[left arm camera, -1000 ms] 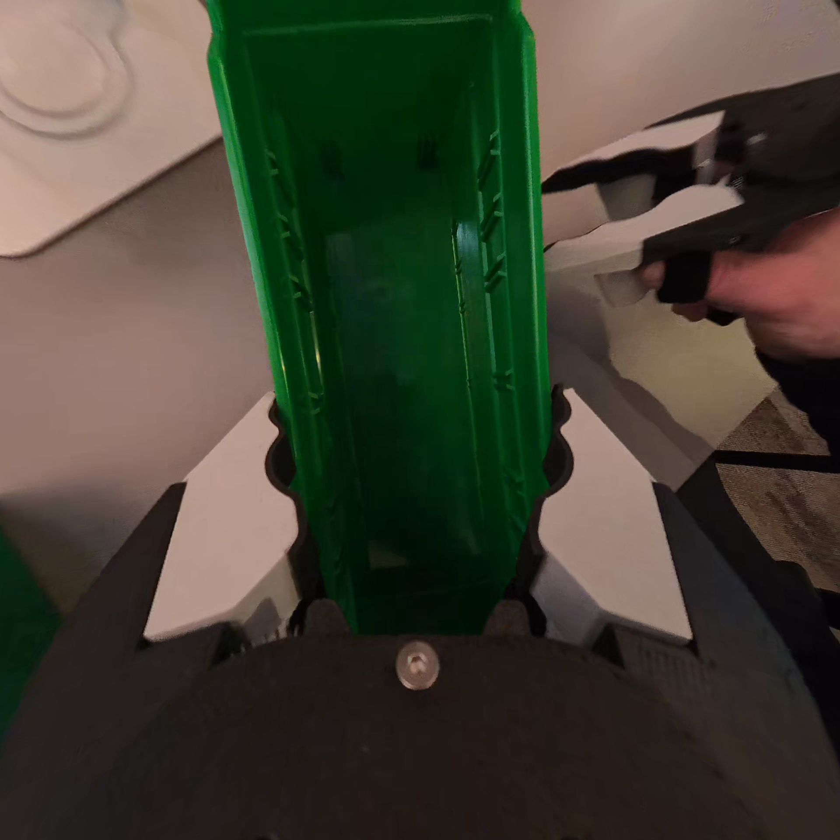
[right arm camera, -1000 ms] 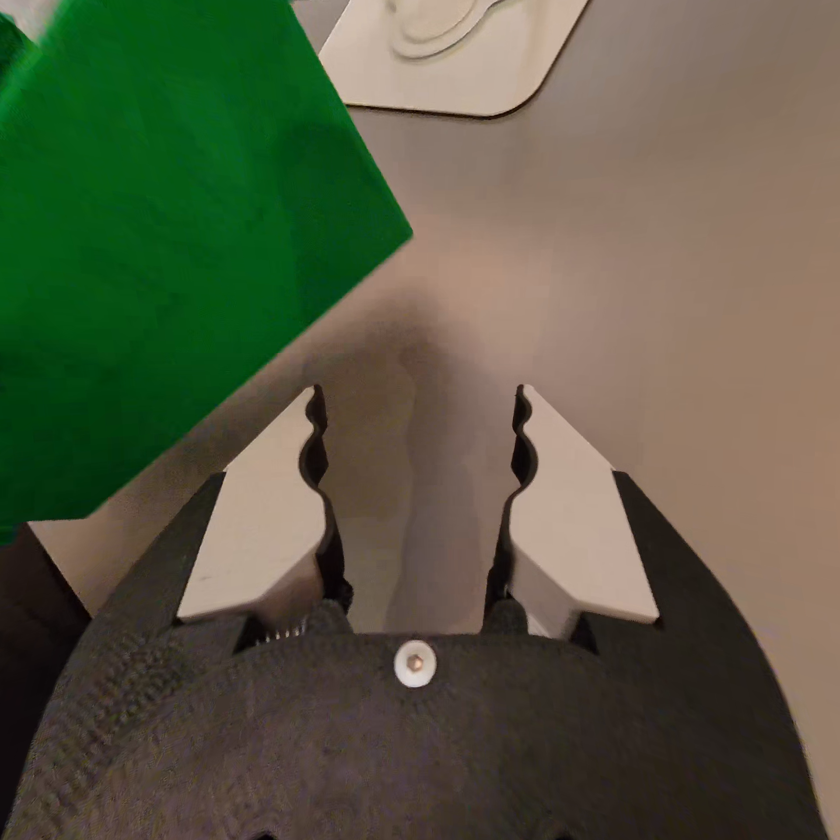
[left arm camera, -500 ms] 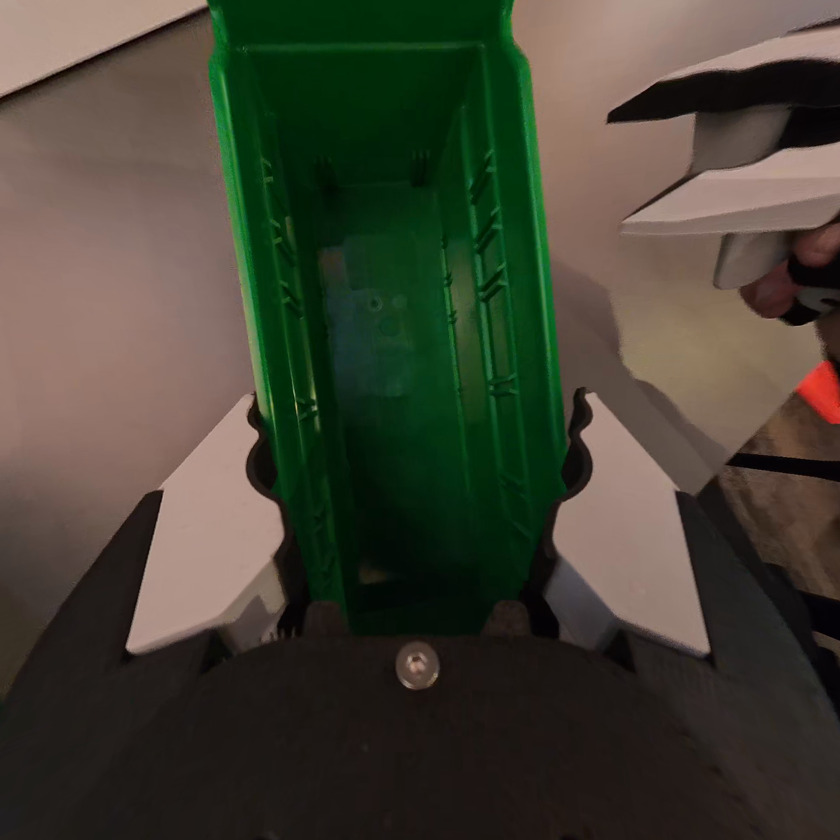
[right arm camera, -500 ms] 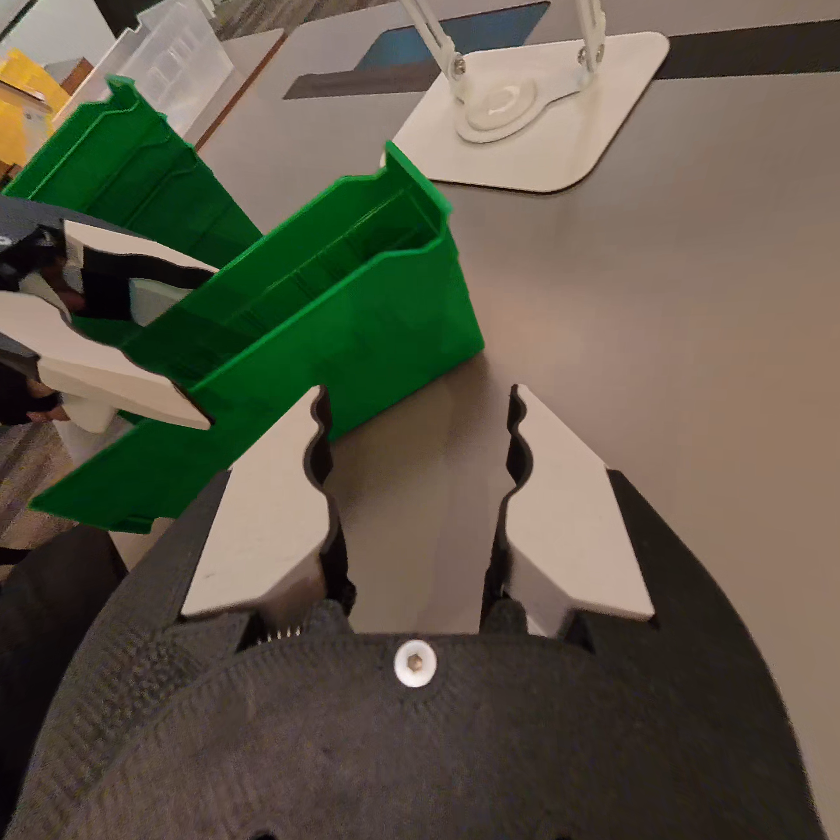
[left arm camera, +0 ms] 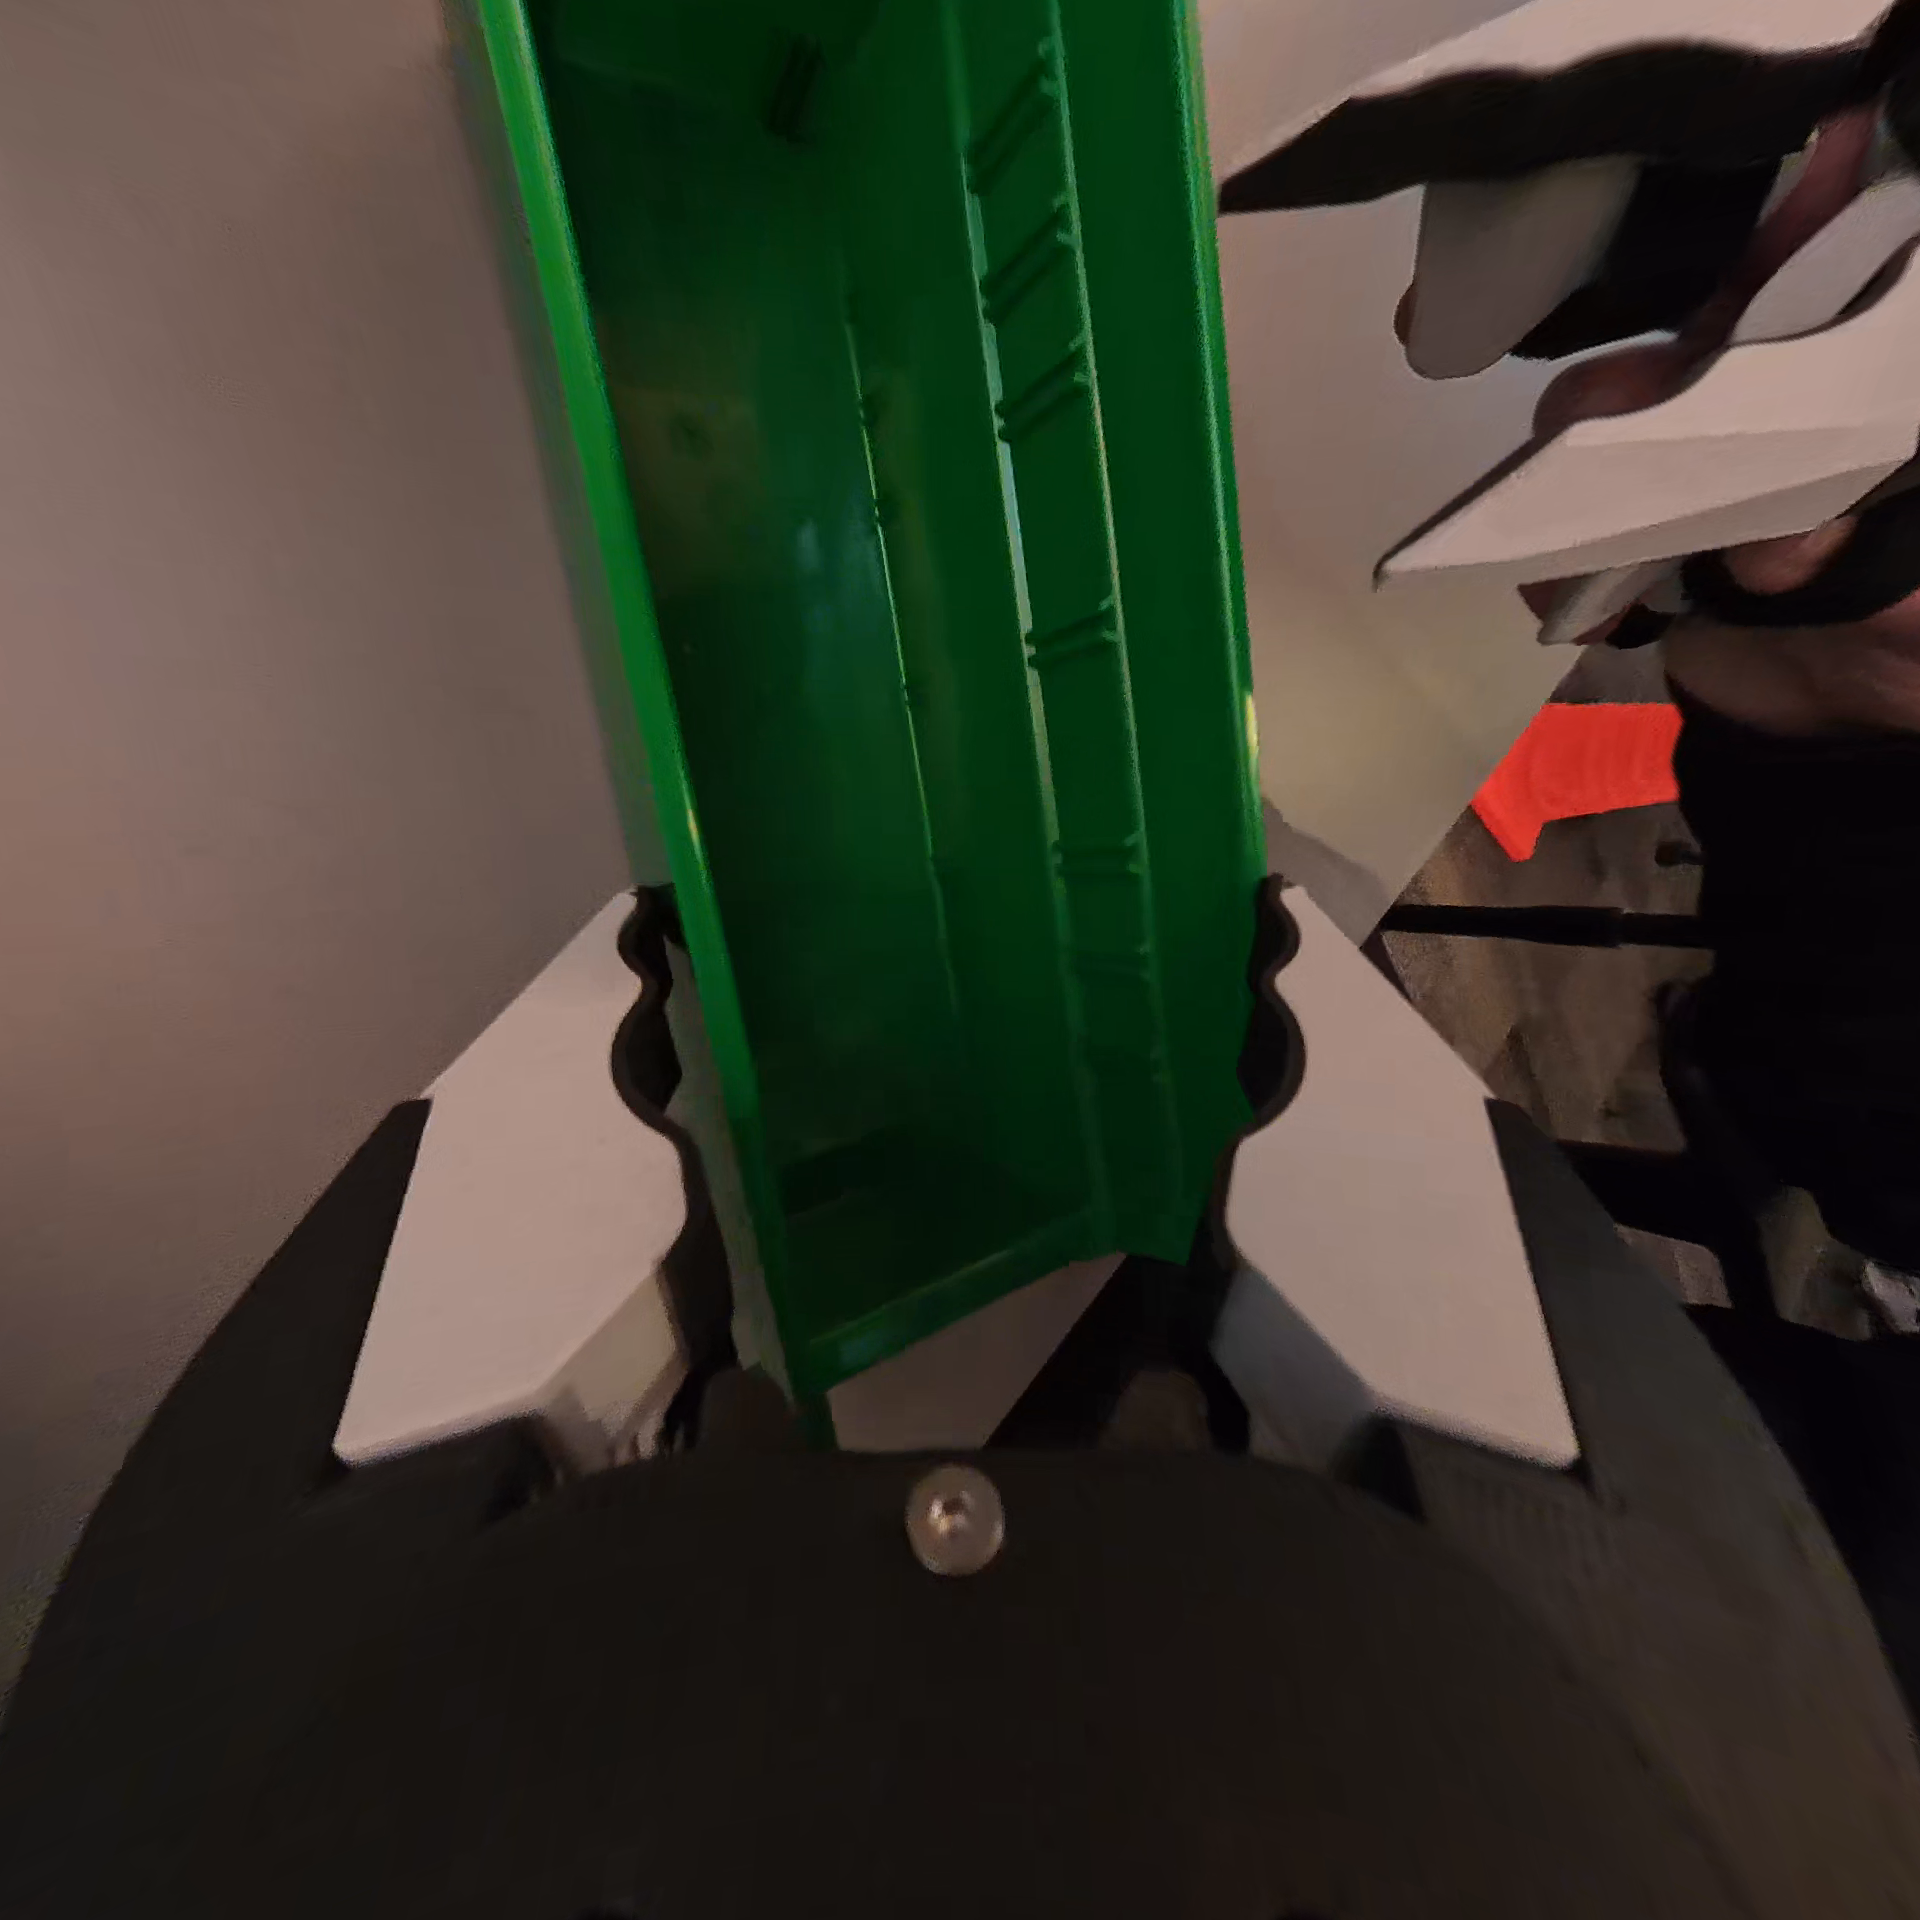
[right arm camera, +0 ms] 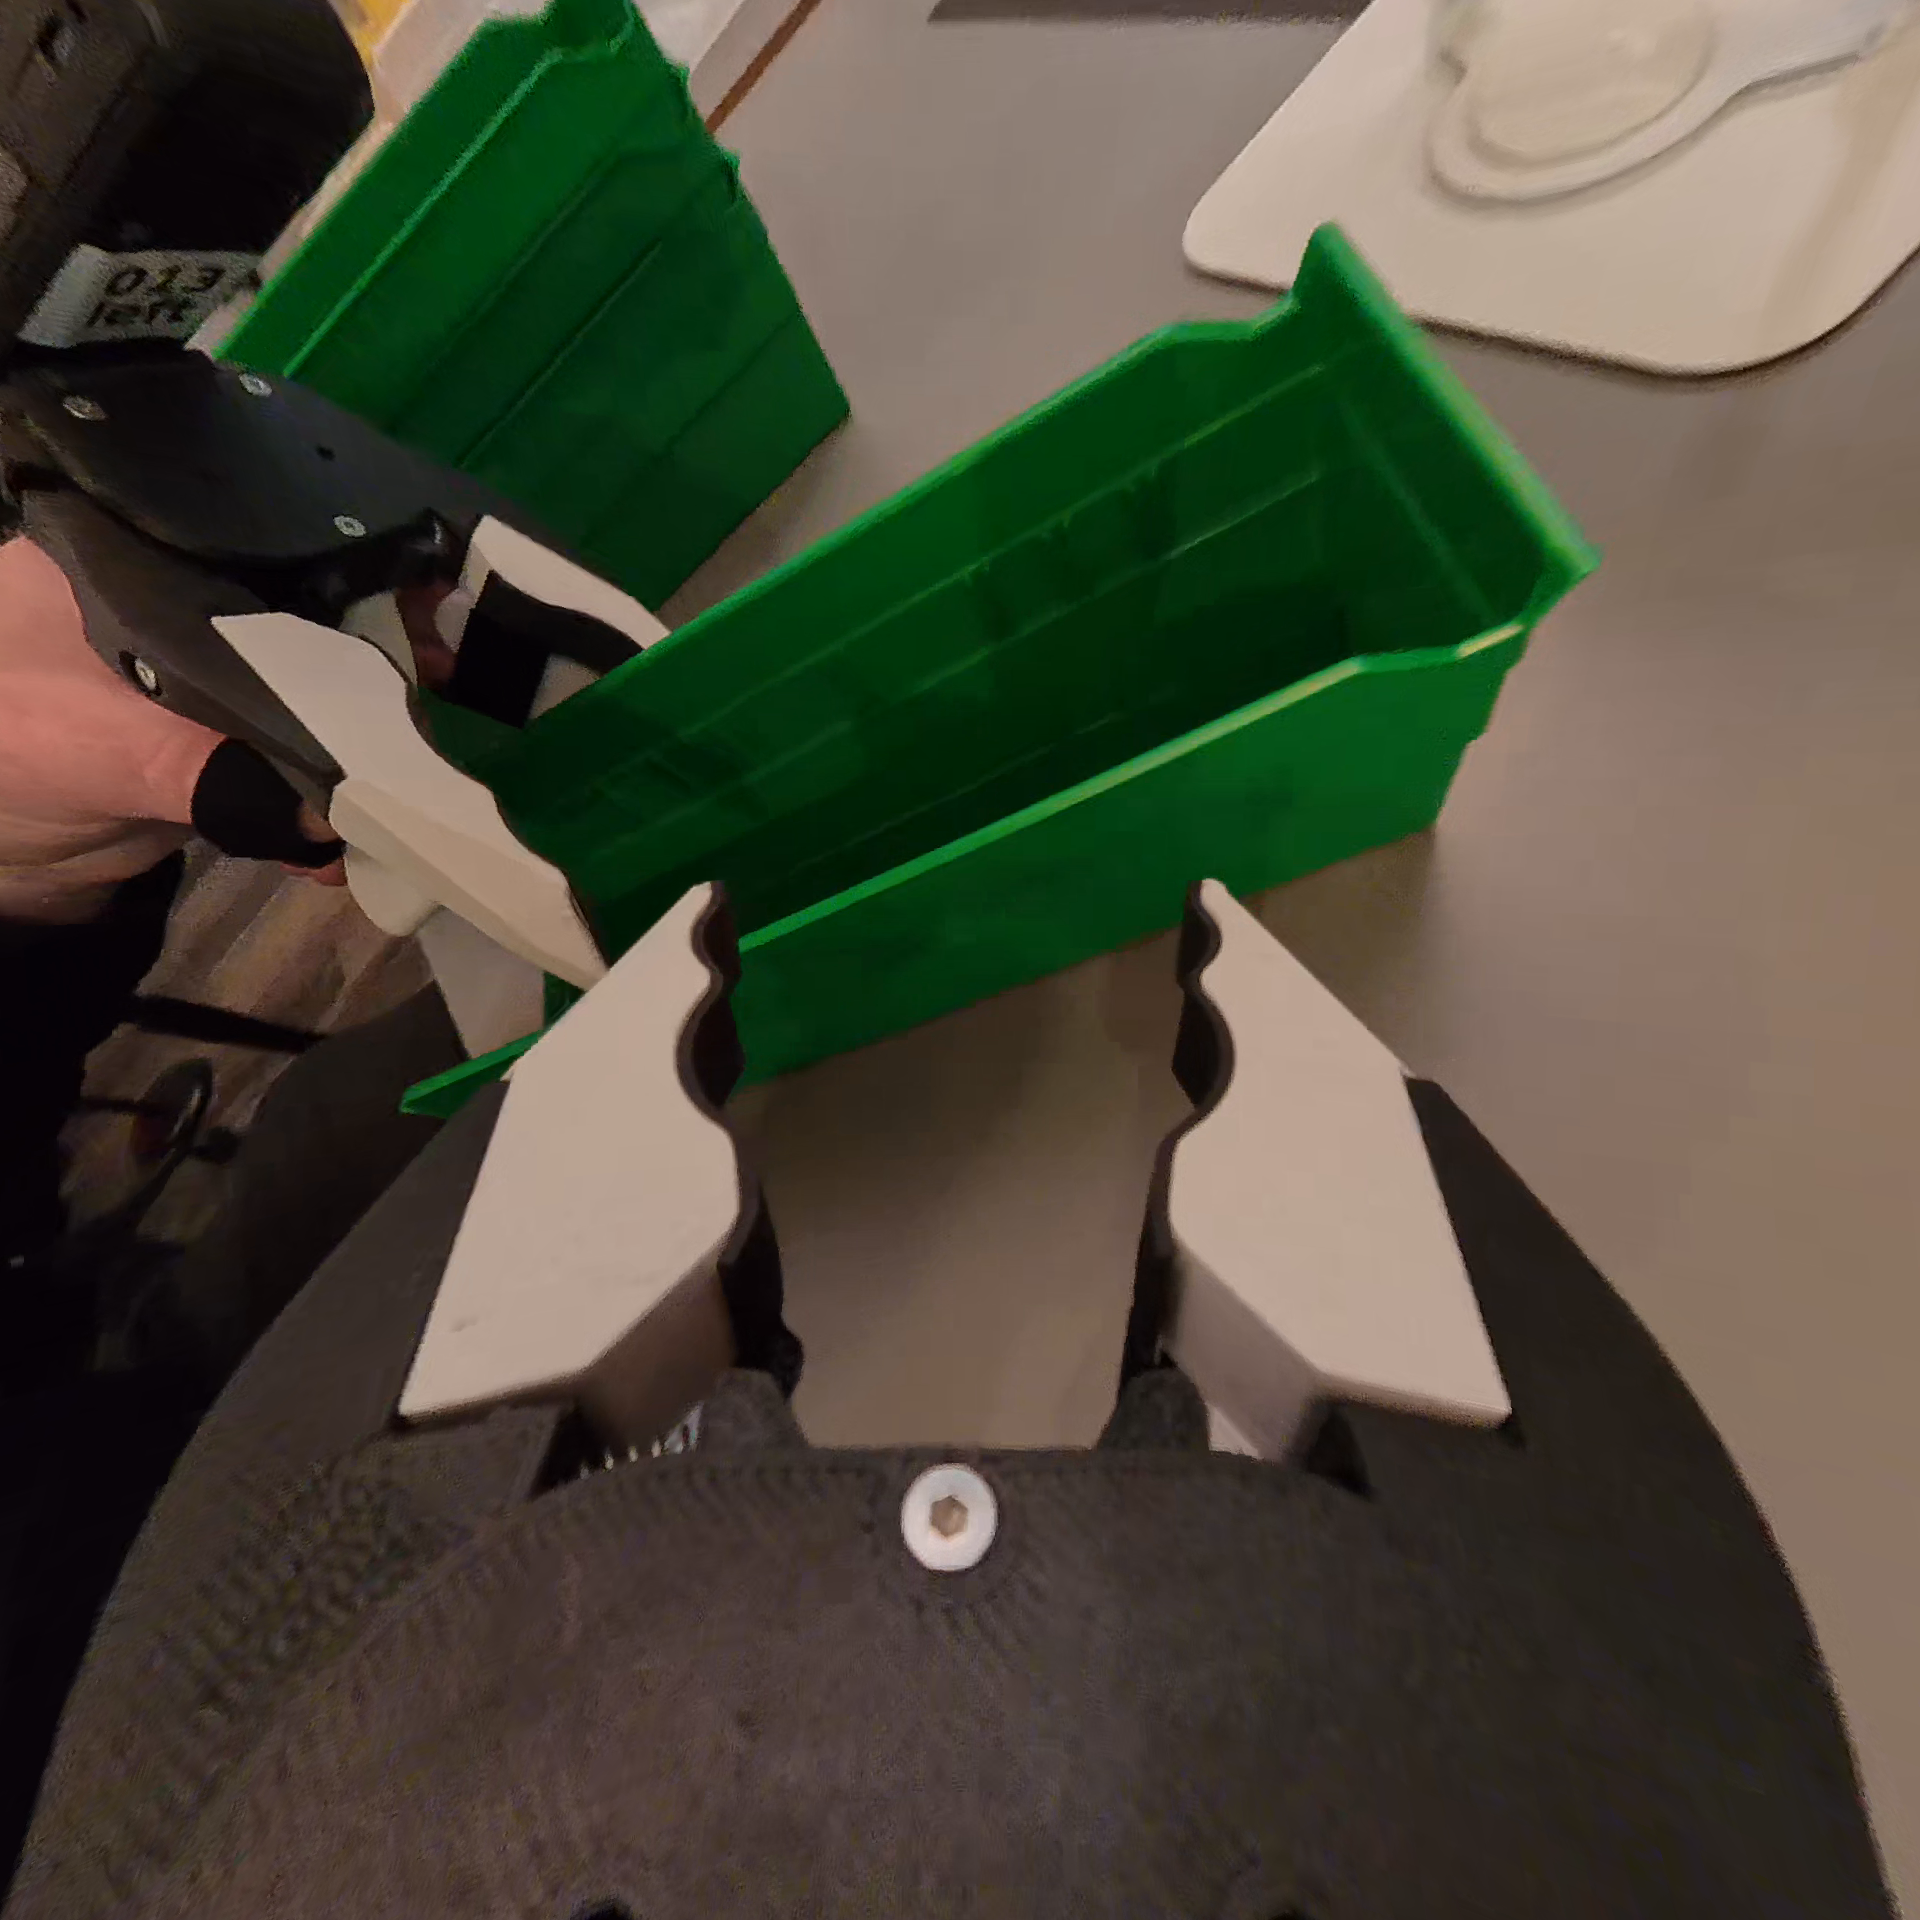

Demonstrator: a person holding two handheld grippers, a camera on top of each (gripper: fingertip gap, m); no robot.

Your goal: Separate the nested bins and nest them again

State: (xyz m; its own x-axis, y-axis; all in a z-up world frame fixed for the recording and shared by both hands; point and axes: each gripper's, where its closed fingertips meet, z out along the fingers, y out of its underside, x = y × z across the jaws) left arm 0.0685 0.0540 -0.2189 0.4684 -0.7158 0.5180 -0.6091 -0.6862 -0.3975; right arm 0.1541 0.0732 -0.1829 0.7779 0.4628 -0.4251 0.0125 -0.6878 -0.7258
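Observation:
A long green bin (left arm camera: 914,644) lies between my left gripper's (left arm camera: 956,904) fingers, gripped at its near end and skewed in the jaws. In the right wrist view this bin (right arm camera: 1091,665) has its far end on the grey table (right arm camera: 1610,1039) and its near end in the left gripper (right arm camera: 499,748) over the table edge. My right gripper (right arm camera: 956,904) is open and empty, its fingertips just short of the bin's long side wall. A second green bin (right arm camera: 540,270) stands behind at the back left. The right gripper (left arm camera: 1309,384) shows at the upper right of the left wrist view.
A white base plate (right arm camera: 1610,208) of a stand lies on the table at the back right. The table edge runs beside the bin's near end, with floor and an orange object (left arm camera: 1579,769) below it. A hand (right arm camera: 73,748) holds the left gripper.
The bin has come down from the air so its far end rests on the table, and it has twisted in the left jaws. The right gripper has come nearer to its side wall.

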